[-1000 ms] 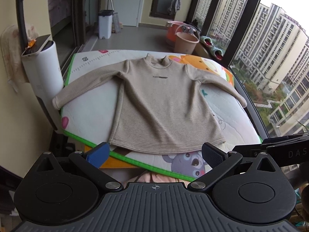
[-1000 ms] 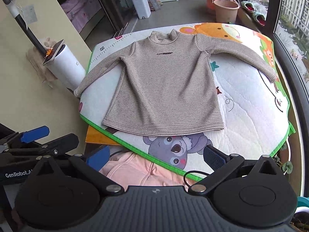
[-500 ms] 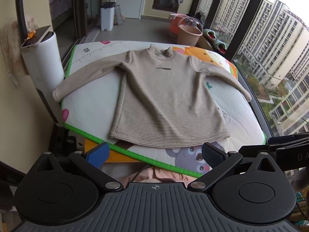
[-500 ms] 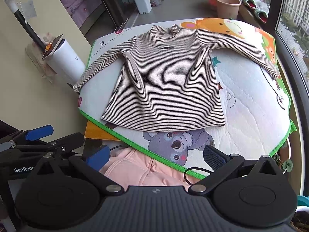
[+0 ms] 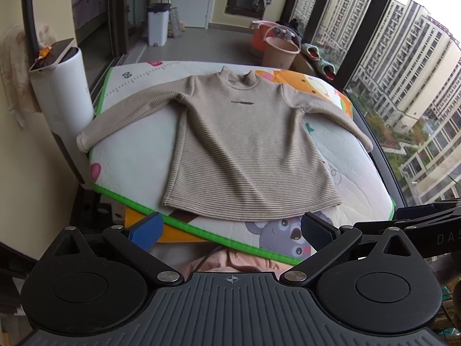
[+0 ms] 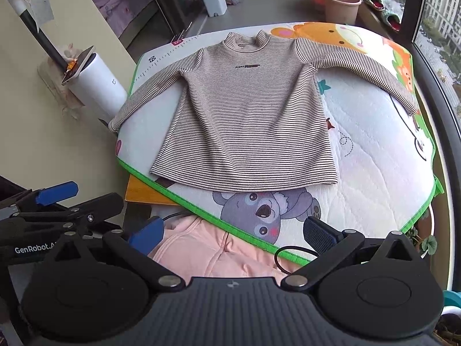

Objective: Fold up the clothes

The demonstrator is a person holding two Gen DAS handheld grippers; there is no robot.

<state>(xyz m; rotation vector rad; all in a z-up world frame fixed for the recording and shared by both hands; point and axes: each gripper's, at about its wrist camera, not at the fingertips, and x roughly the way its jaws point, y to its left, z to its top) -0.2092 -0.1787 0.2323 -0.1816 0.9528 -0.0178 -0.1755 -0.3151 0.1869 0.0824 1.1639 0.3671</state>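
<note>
1. Striped sweater (image 5: pixel 245 150) lies flat, front up, on the play mat (image 5: pixel 360 167); both sleeves are spread out to the sides, collar at the far end, hem toward the cameras.
2. Left sleeve cuff (image 5: pixel 83 141) hangs at the mat's left edge, near the white cylinder (image 5: pixel 62 92). Right sleeve runs toward the window side of the mat.
3. Sweater layout is unchanged from 1.0 s ago: same spread, no fold made.
4. Left gripper (image 5: pixel 230 230): jaws wide open, nothing held, hovering off the near edge of the mat, clear of the hem. Its view has shifted since 1.0 s ago; the sweater now sits a bit higher and further off in frame.
5. Right gripper (image 6: pixel 233 230): jaws wide open, empty, also short of the mat edge, above pink fabric (image 6: pixel 213 253) and a black cable loop (image 6: pixel 291 255).
6. In the right wrist view, the left gripper shows at the left edge, higher in frame than 1.0 s ago.
7. Neither gripper touches the sweater.
</note>
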